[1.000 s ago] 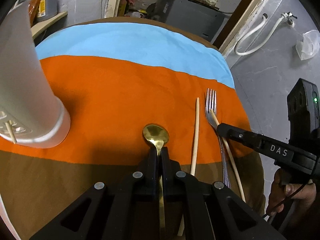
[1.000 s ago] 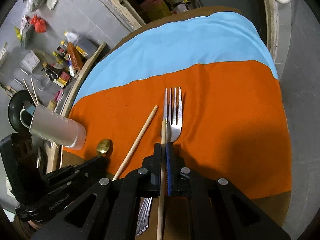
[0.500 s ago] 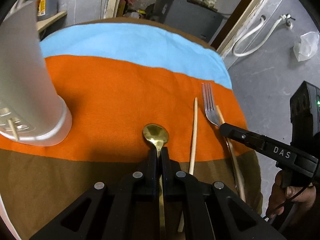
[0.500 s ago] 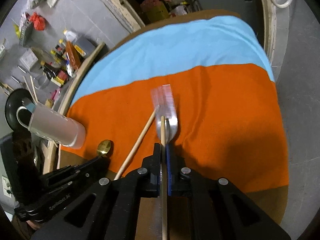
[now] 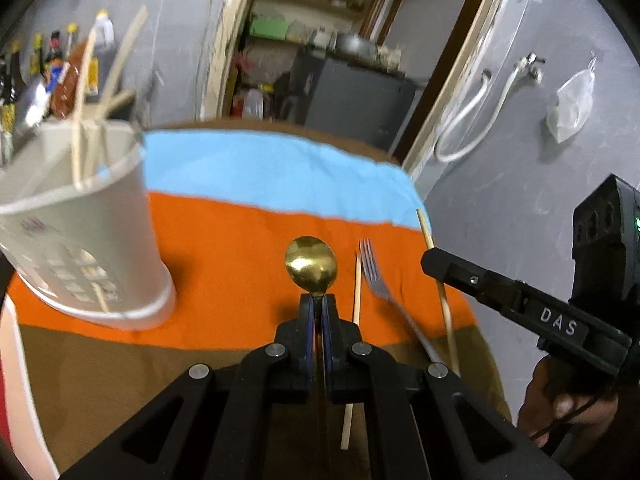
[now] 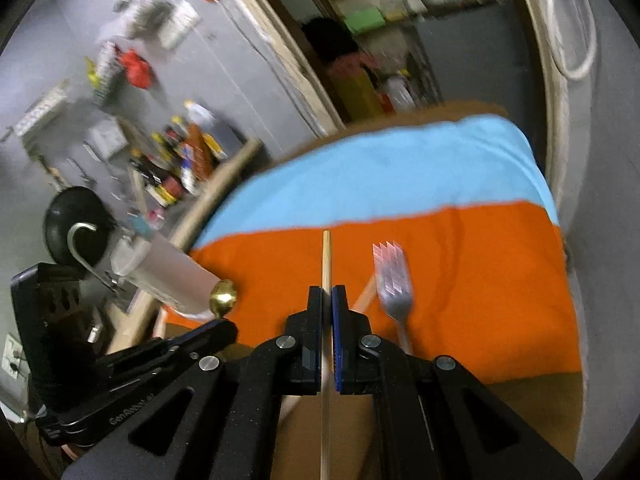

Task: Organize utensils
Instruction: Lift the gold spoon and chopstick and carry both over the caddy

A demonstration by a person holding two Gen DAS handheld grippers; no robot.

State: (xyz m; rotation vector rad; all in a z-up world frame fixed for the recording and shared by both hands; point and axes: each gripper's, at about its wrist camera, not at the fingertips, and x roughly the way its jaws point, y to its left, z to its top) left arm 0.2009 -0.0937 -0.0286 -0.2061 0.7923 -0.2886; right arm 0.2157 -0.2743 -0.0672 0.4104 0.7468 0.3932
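My left gripper [image 5: 318, 300] is shut on a gold spoon [image 5: 311, 263] and holds it lifted above the orange cloth. My right gripper [image 6: 327, 293] is shut on a wooden chopstick [image 6: 326, 256], also lifted; it shows in the left wrist view [image 5: 434, 268]. A silver fork [image 6: 394, 286] and a second chopstick [image 5: 357, 288] lie on the cloth between the grippers. A white utensil holder [image 5: 86, 240] with chopsticks in it stands at the left; it also shows in the right wrist view [image 6: 168, 276].
The round table [image 5: 120, 380] carries an orange and blue cloth [image 5: 248, 248]. A shelf with bottles [image 6: 180, 160] is behind the holder. A doorway and a white hose [image 5: 472, 128] are beyond the table.
Both grippers have risen and tilted up: the spoon and the held chopstick have come off the cloth. The fork stays lying on the cloth.
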